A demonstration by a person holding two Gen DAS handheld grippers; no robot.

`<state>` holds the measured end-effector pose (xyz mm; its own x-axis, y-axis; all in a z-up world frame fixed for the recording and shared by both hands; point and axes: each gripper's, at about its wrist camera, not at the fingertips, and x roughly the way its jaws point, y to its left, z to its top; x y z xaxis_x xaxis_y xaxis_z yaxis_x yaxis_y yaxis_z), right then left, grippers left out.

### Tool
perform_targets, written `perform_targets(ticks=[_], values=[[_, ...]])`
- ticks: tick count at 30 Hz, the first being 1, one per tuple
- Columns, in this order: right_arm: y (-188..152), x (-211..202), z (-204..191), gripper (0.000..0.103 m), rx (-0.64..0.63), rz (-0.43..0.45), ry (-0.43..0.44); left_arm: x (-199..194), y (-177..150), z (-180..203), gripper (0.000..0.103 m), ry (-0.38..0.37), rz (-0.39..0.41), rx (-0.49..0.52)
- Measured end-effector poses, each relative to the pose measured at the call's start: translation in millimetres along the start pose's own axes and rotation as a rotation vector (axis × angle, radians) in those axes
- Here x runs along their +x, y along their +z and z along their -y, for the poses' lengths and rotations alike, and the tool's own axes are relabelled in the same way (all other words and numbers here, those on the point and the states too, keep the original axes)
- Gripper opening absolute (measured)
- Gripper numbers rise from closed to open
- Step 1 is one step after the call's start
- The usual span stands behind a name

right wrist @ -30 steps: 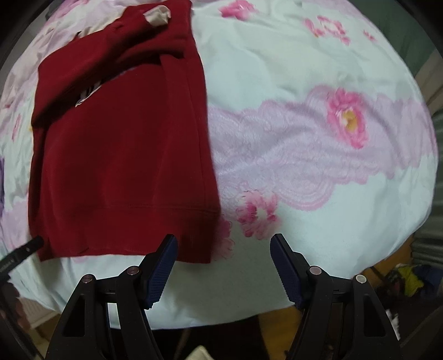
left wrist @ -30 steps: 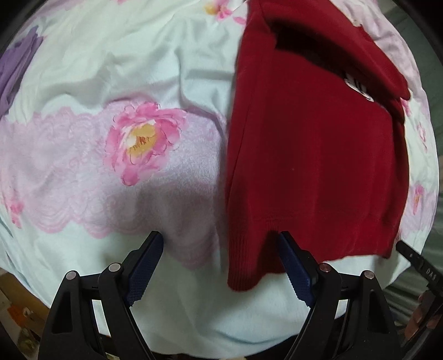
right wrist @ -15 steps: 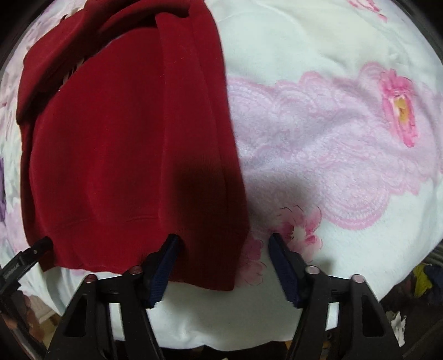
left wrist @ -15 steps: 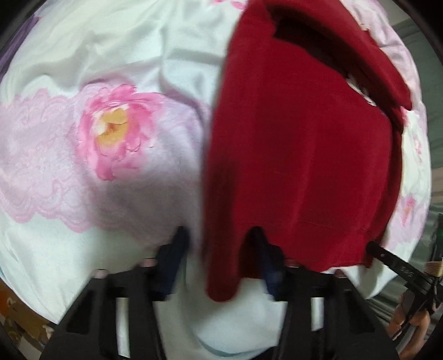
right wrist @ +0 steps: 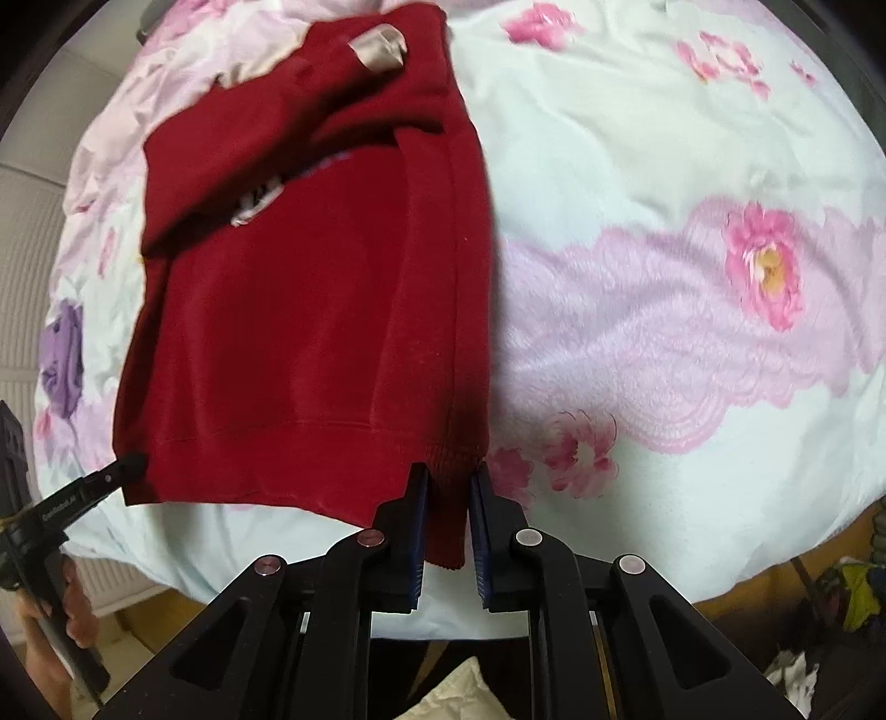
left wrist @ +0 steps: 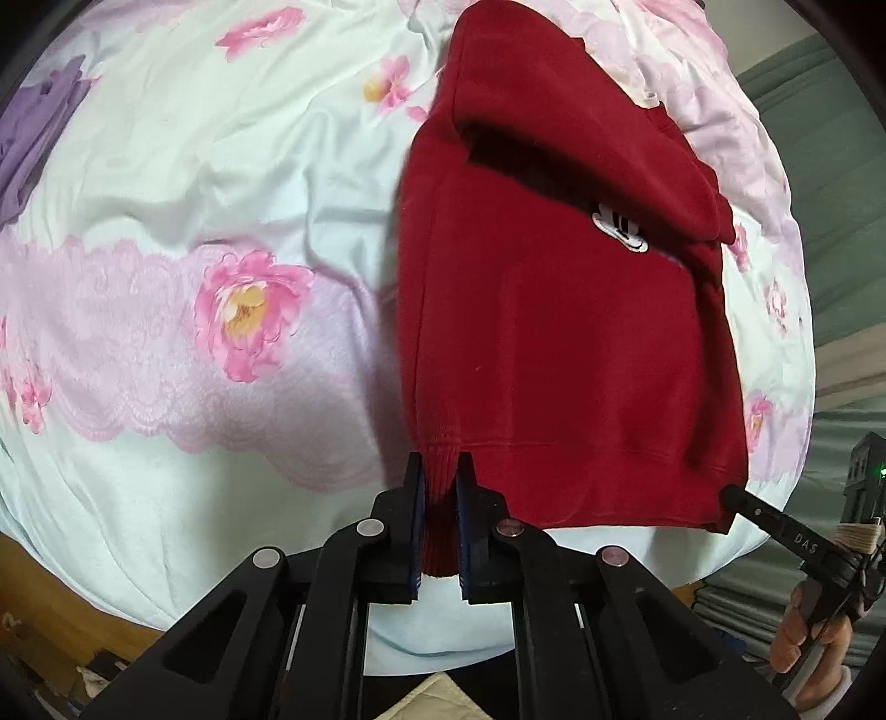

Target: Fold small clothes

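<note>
A red sweater [left wrist: 554,332] lies flat on the bed [left wrist: 194,166], its ribbed hem along the bed's near edge and its body running away toward the far side. Its upper part is folded over itself, one sleeve laid across the chest, and a small white printed patch [left wrist: 617,227] shows just under that fold. In the right wrist view the same sweater [right wrist: 310,310] shows a pale lining [right wrist: 379,47] turned out at its far end.

The left tool [left wrist: 440,501] is clenched on the hem's left corner: the ribbed cloth stands pinched between its two blue pads. The right tool [right wrist: 447,512] is clenched in the same way on the hem's right corner, the ribbing squeezed between its pads. Each view also catches the other tool's black fingertip at the opposite hem corner, at the right tool [left wrist: 775,518] in one and the left tool [right wrist: 94,487] in the other.

The bed's cover is pale blue with pink flowers [left wrist: 249,310] and a lilac lace-patterned band [right wrist: 637,332] running across it. A purple cloth [left wrist: 33,138] lies near the bed's far left side, well apart from the sweater.
</note>
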<state>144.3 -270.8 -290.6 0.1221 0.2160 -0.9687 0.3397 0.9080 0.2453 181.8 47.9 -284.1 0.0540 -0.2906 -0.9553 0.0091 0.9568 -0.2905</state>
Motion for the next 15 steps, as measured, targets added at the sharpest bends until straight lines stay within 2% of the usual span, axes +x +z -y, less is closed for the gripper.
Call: perform_targets(ticks=[3,6,9,11,15], values=[[0,-2,3,0.014,0.010,-0.003,0.019,-1,9,-2,0.010,-0.039,-0.003,-0.033],[-1,-16,5,0.013,0.027,0.015,0.049,-25,21,1,0.009,-0.075,0.045,-0.041],[6,-48,-6,0.012,0.037,0.074,0.073,-51,32,5,0.009,-0.105,0.108,-0.049],[17,-72,-10,0.012,0.045,0.123,0.097,-67,50,14,0.010,-0.114,0.161,-0.043],[46,-101,-27,0.011,0.053,0.213,0.130,-92,83,18,0.010,-0.119,0.208,-0.056]])
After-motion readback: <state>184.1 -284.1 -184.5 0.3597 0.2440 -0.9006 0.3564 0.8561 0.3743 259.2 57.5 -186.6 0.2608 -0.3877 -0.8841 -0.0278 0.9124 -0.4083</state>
